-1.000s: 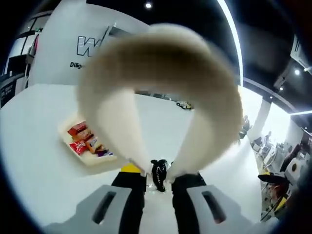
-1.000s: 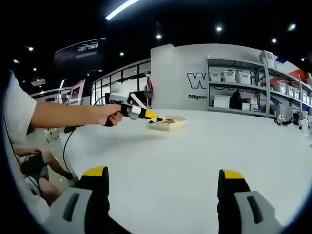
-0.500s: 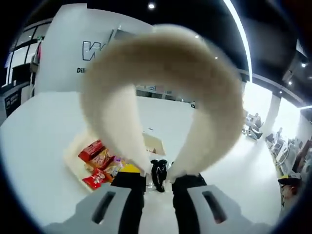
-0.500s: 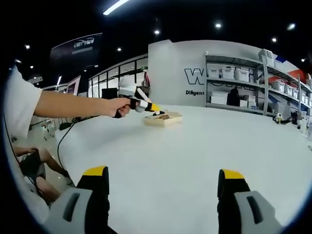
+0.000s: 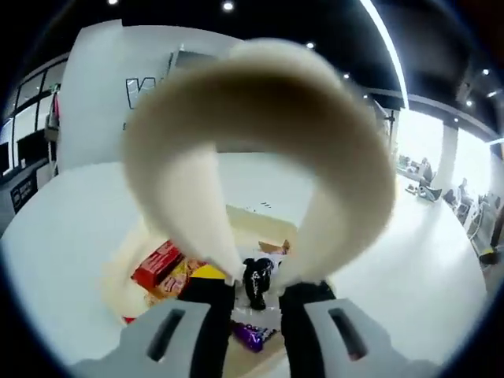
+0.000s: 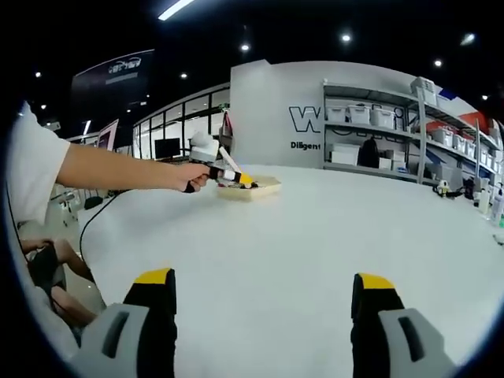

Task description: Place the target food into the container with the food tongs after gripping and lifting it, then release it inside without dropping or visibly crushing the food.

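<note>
My left gripper [image 5: 253, 293] is shut on cream food tongs [image 5: 260, 118], whose loop arches wide across the left gripper view. A small dark piece [image 5: 256, 282] sits between the tong arms at the jaws. Just below lies a pale shallow tray [image 5: 260, 222] holding wrapped snacks: a red packet [image 5: 157, 264] and a purple one [image 5: 252, 335]. In the right gripper view a person's hand [image 6: 185, 176] holds the left gripper [image 6: 224, 176] at the near edge of the tray [image 6: 258, 187], far off. My right gripper [image 6: 264, 315] stands open above bare table, holding nothing.
The white table [image 6: 315, 236] is broad, with its left edge [image 6: 87, 236] near the person's sleeve [image 6: 27, 181]. Shelving with storage boxes [image 6: 378, 126] lines the far wall. Small bottles [image 6: 484, 201] stand at the table's right.
The left gripper with the tongs has travelled toward the tray and now hovers over it, so the snacks look larger and closer. The right gripper has stayed open and almost still.
</note>
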